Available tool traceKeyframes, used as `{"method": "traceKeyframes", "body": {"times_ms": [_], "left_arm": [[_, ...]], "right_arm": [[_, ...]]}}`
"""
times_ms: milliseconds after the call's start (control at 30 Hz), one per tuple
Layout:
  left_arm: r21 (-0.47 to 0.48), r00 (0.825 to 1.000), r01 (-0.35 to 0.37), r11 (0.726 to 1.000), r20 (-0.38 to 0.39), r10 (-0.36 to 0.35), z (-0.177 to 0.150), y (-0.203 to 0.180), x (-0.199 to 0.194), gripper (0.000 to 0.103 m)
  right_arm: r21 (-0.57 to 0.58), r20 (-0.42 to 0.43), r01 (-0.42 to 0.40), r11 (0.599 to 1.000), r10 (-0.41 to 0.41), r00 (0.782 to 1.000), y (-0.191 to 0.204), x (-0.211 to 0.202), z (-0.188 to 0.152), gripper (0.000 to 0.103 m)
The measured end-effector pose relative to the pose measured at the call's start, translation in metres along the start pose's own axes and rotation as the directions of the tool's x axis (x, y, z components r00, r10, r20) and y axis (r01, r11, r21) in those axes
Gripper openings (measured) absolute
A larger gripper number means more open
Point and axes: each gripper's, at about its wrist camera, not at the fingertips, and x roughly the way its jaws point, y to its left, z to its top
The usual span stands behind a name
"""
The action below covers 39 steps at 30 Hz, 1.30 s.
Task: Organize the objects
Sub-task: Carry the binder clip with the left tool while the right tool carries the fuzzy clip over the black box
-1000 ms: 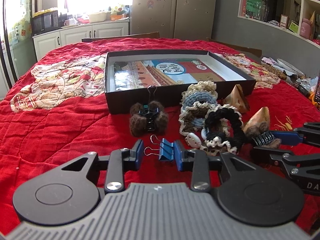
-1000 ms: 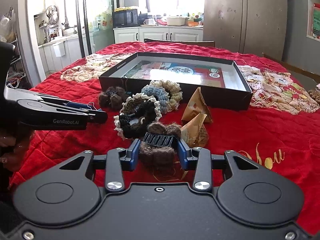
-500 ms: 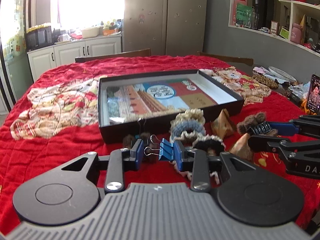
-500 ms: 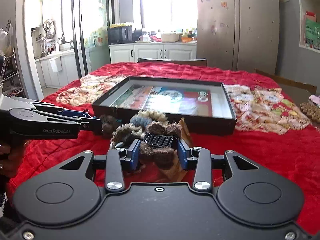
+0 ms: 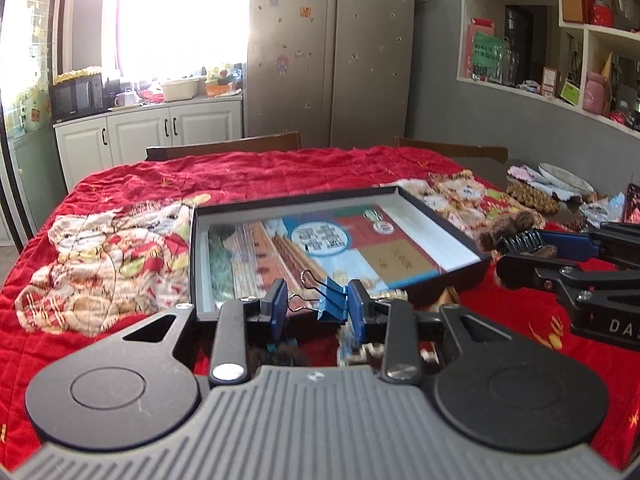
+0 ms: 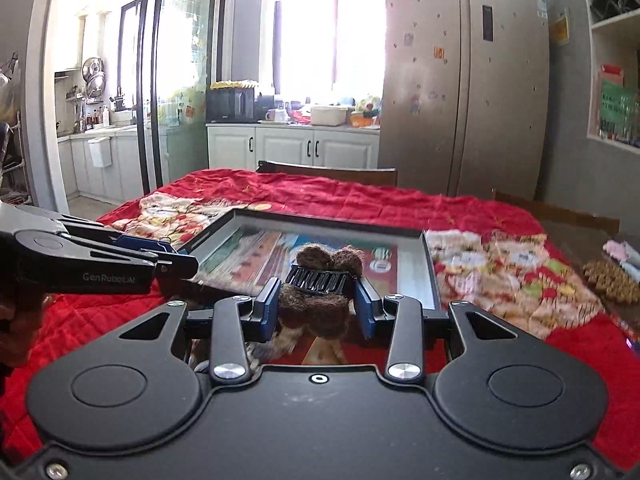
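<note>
My left gripper (image 5: 318, 304) is shut on a blue binder clip (image 5: 331, 298) with its wire handles pointing left, lifted above the near edge of a shallow black box (image 5: 440, 216) whose floor shows a colourful print. My right gripper (image 6: 316, 304) is shut on a brown fuzzy hair claw (image 6: 320, 300) with a black toothed clip, held over the box's (image 6: 430, 264) near right part. In the left wrist view the right gripper (image 5: 516, 252) with the brown claw (image 5: 508, 226) hangs by the box's right wall. The left gripper (image 6: 176, 260) shows at the left of the right wrist view.
A red quilted cloth (image 5: 120, 360) covers the table. Hair ties and other small items lie blurred under both grippers. Wooden chair backs (image 5: 224, 150) stand at the far side. Beads and a plate (image 5: 564, 174) lie at the right edge. A person's hand (image 6: 16, 328) holds the left gripper.
Both grippers have risen off the cloth with the binder clip and the brown claw and moved toward the box. The hair ties and paper cones have slid below the fingers.
</note>
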Motion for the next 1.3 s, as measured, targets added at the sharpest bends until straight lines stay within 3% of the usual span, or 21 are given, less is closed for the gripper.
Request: {"method": "traceKeyframes", "body": {"times_ms": [367,800,1300], "left_arm": [[0.014,0.999,-0.041,0.999,0.028,0.041,0.029,0.006,0.028,0.036],[-0.009,0.997,-0.073,0.997,-0.004,0.073,0.047,0.014,0.078,0.036],[-0.042,0.994,-0.103,0.994,-0.039,0.102,0.057,0.025,0.132,0.036]], "right_arm": [[-0.019,0.003,0.023,1.0,-0.023,1.0,-0.006,0.045,0.019,0.038],[-0.007,-0.005,0.061,0.998,-0.061,0.998,-0.022,0.1,0.033,0.038],[0.014,-0.037,0.05,0.999,-0.049,0.998,-0.035,0.171,0.036,0.038]]}}
